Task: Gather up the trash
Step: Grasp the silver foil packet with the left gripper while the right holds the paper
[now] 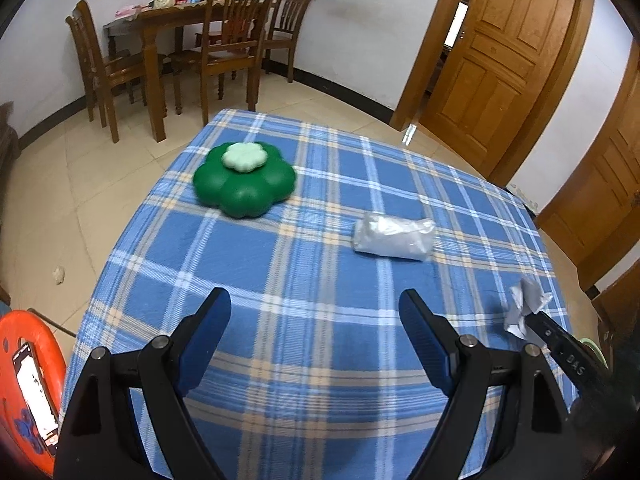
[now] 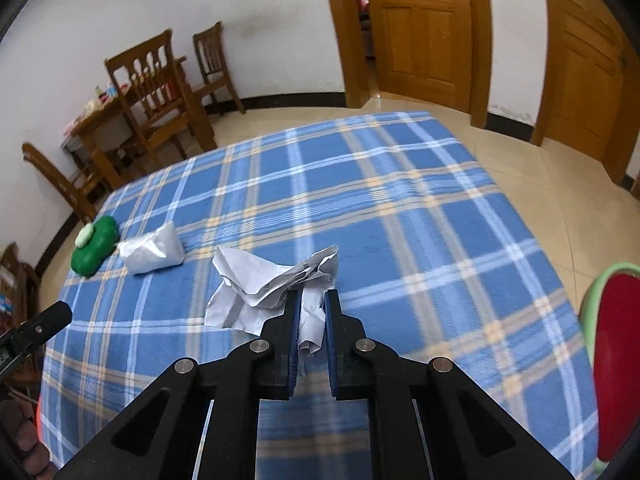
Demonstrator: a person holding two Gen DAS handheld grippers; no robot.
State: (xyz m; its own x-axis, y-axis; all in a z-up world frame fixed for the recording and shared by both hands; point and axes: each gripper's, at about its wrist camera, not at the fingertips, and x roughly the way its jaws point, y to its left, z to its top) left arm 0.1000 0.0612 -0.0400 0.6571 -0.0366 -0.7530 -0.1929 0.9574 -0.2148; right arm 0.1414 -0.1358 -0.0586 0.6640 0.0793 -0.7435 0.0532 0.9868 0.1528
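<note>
crumpled white paper (image 2: pixel 272 284), pinched by fingers (image 2: pixel 294 320)

A blue plaid tablecloth (image 1: pixel 312 264) covered the table. Behind it, near the white wall, stood a wooden dining table (image 1: pixel 160 20) with wooden chairs (image 1: pixel 236 32) around it. A wooden door (image 1: pixel 492 52) stood open on the right.
</note>
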